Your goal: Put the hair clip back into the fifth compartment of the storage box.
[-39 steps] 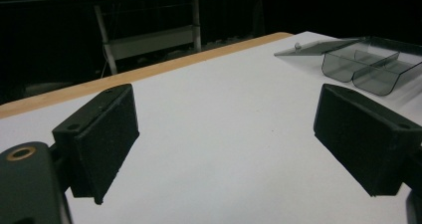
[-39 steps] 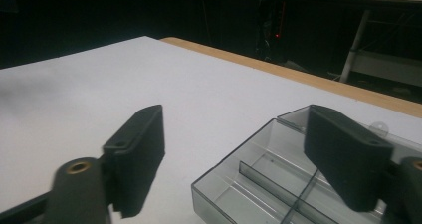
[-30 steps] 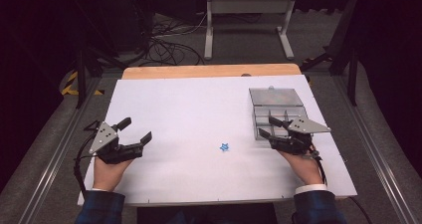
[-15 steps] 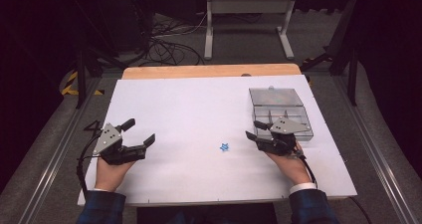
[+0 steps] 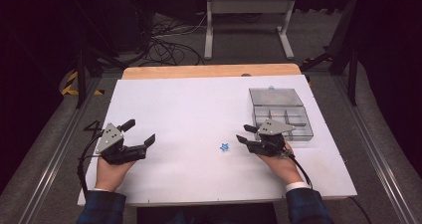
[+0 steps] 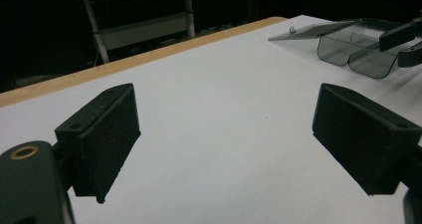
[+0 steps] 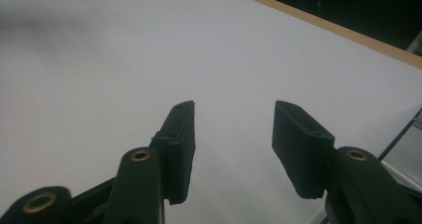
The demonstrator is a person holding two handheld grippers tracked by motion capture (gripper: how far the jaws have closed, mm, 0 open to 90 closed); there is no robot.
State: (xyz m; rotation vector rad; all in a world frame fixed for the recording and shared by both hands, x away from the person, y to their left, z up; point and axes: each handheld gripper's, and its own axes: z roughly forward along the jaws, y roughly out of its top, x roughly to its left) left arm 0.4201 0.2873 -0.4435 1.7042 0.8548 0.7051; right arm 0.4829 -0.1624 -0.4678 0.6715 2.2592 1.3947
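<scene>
Small blue piece (image 5: 224, 147) lying on white table (image 5: 189, 109), just left of right gripper (image 5: 245, 134). Right gripper jaws apart, just been closing, nothing between. Left gripper (image 5: 142, 132) being held wide apart, empty, well away. Approach step likely; next: jaws being lowered astride piece. Clear compartment box (image 5: 283, 115) nearby.

Small blue star (image 5: 224, 147), white table (image 5: 189, 114), smoky clear box (image 5: 281, 113), plaid sleeves (image 5: 102, 209)

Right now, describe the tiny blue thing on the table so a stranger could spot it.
On the white table, look just left of the right gripper, well short of the clear compartment box. The small blue star-shaped piece lies there alone, the one spot of colour on the bare sheet.
</scene>
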